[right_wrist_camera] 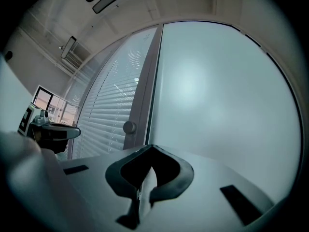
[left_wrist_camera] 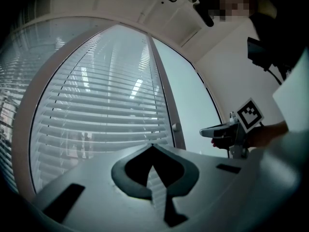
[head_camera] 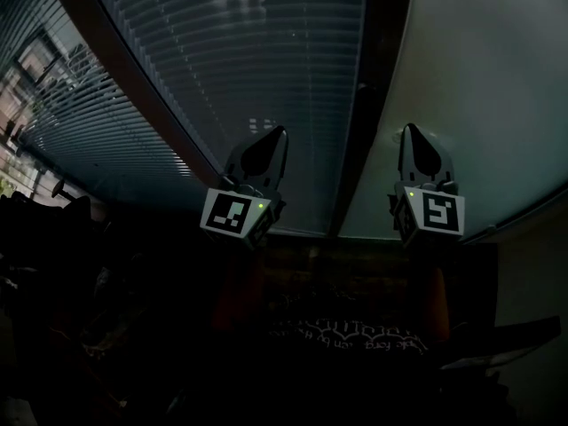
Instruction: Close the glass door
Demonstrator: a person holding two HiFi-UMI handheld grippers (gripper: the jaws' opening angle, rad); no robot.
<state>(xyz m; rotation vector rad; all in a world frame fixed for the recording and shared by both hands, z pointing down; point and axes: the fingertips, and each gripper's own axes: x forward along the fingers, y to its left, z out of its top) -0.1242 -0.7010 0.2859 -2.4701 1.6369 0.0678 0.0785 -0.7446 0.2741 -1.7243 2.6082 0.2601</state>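
Observation:
A dark upright door frame (head_camera: 362,105) stands straight ahead, with a small round knob (right_wrist_camera: 129,127) on it, the knob (left_wrist_camera: 176,127) also showing in the left gripper view. Left of the frame is a glass pane backed by slatted blinds (head_camera: 240,69); right of it is a frosted glass pane (right_wrist_camera: 212,91). My left gripper (head_camera: 277,136) points at the blinds pane, shut and empty, its tips (left_wrist_camera: 152,147) meeting. My right gripper (head_camera: 411,133) points at the frosted pane just right of the frame, shut with nothing in it (right_wrist_camera: 153,148). I cannot tell whether either tip touches the glass.
A daylit window (head_camera: 35,69) lies at the far left, with dark clutter (head_camera: 62,264) below it. The lower head view is very dark. In the left gripper view a hand (left_wrist_camera: 263,134) holds the right gripper (left_wrist_camera: 219,131).

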